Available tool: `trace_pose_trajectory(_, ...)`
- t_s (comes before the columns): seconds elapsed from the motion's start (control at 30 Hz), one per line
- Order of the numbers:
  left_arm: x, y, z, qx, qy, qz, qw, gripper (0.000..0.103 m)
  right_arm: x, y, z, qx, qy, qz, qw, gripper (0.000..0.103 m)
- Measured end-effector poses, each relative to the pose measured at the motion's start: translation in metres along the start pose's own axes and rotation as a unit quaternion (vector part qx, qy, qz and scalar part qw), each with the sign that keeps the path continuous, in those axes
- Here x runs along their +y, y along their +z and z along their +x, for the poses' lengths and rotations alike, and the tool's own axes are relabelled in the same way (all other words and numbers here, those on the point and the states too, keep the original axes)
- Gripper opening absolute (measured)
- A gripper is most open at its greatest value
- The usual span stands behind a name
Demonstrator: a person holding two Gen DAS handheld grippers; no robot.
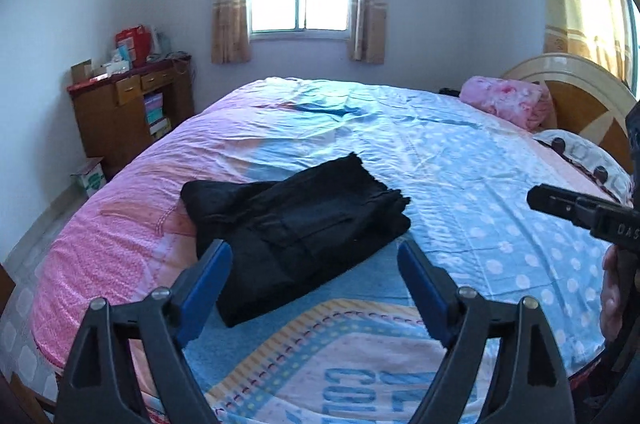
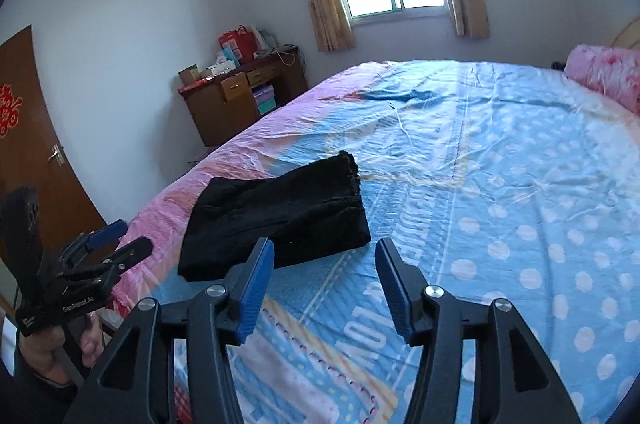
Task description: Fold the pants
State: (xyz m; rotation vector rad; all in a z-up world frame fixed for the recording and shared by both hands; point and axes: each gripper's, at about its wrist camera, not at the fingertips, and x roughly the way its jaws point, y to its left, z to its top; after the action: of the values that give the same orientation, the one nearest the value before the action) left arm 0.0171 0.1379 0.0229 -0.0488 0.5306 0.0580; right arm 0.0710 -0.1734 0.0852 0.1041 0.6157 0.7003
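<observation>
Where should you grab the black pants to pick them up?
Probably the near folded edge of the black pants, coming in low from the front. That thick fold faces both open tools, left tool and right tool, while the frayed hems lie at the far end.

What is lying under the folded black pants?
Under the folded black fabric pants lies the pink and blue printed bedsheet. The sheet's part directly beneath them is covered, so unseen.

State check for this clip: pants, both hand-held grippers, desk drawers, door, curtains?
black pants: folded into a compact bundle, lying on the bed, ungripped
left hand-held gripper: open, empty
right hand-held gripper: open, empty
desk drawers: closed
door: shut
curtains: drawn apart
</observation>
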Motion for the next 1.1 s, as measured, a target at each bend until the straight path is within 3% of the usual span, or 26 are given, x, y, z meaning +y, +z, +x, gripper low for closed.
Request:
trace_pose_trajectory(0.27, 0.002, 0.003, -0.006, -0.010, 0.007, -0.005, 0.9999, 0.088, 0.005, -0.001, -0.024, -0.025, -0.004, 0.004, 1.000, 0.056)
trace_pose_trajectory(0.4, 0.002, 0.002, -0.004, -0.008, 0.010, -0.007, 0.9999, 0.088, 0.010, -0.002, -0.028, -0.039, -0.003, -0.006, 0.999, 0.063)
trace_pose_trajectory(0.63, 0.005, -0.002, 0.005, 0.001, 0.016, -0.007, 0.9998, 0.088, 0.015, -0.004, -0.020, -0.031, 0.008, -0.015, 0.999, 0.064)
trace_pose_trajectory(0.7, 0.006, -0.003, 0.008, 0.005, 0.017, -0.008, 0.9998, 0.095, 0.014, -0.005, -0.017, -0.027, 0.008, -0.013, 1.000, 0.065)
trace_pose_trajectory(1.1, 0.008, 0.002, 0.004, -0.001, 0.023, -0.017, 0.9996, 0.103, 0.012, -0.004, -0.017, -0.034, 0.002, -0.010, 0.999, 0.065)
